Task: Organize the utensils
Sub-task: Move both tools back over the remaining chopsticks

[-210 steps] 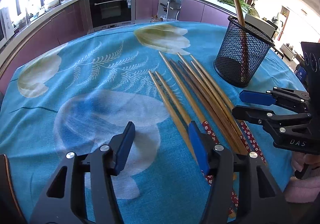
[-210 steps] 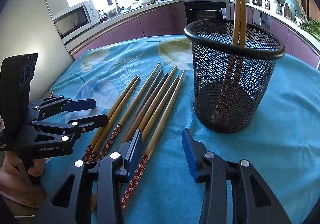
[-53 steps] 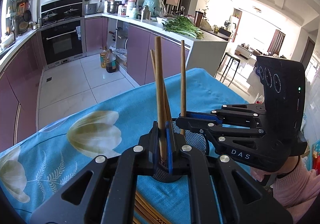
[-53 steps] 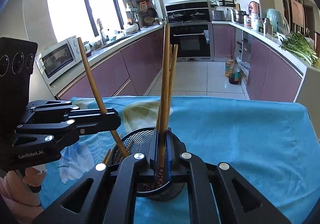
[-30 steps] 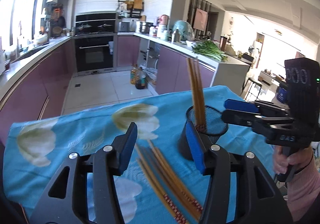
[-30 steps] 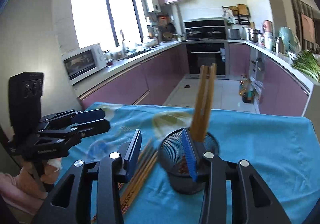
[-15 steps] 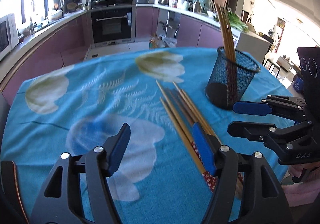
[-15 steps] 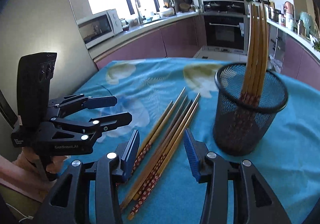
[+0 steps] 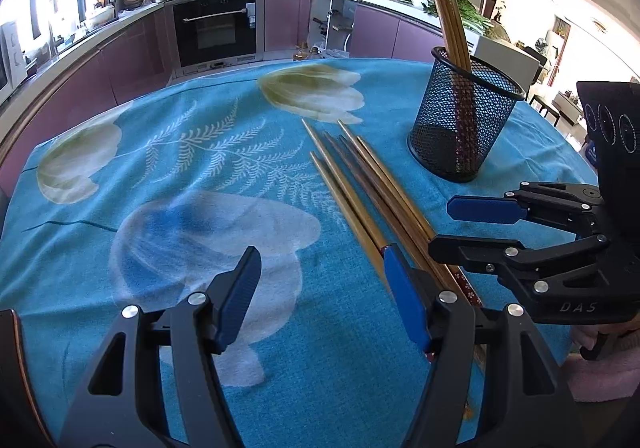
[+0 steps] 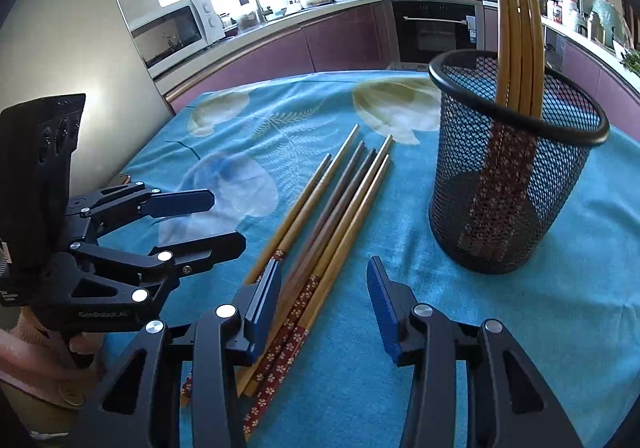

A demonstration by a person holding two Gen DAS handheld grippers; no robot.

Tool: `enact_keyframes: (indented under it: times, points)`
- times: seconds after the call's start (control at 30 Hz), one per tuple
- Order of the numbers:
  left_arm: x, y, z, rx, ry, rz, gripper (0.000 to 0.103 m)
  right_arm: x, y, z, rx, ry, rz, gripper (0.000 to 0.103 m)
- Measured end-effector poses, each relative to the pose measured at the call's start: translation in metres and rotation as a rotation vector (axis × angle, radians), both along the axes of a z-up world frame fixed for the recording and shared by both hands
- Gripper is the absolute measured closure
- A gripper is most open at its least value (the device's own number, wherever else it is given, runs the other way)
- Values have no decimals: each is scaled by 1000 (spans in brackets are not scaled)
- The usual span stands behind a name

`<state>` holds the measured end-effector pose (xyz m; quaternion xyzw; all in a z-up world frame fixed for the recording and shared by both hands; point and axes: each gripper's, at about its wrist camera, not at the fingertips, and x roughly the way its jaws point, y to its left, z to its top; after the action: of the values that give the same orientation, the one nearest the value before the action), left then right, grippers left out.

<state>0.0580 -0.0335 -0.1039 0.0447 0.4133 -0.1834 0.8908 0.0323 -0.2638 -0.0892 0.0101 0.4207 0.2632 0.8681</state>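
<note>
You have just dropped two more chopsticks into the mesh cup [image 10: 516, 164] at far right, so your left gripper [image 9: 320, 300] and right gripper [image 10: 324, 304] now gape empty over the loose chopsticks [image 10: 332, 216] lying on the tabletop [image 9: 160, 168].

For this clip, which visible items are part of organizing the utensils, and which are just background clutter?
Part of the job:
- loose chopsticks lying on the blue tablecloth
- mesh holder with chopsticks already standing in it
- left gripper and right gripper, both open and empty

Just lying about:
- microwave
- oven
- greens on the counter
</note>
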Motion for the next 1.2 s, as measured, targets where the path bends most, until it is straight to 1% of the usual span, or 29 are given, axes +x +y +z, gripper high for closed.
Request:
enact_keyframes:
  times: [0.5,0.9,1.2]
  points:
    - [11,-6,-13,7,47,-3,42,3,-11,-5,-13,11,-43,65]
    - [15,-9,-14,15,48,-7,42,3,-6,-4,-57,-6,-39,66]
    - [14,-9,-15,28,49,-8,45,4,-7,-4,-93,-6,-51,68]
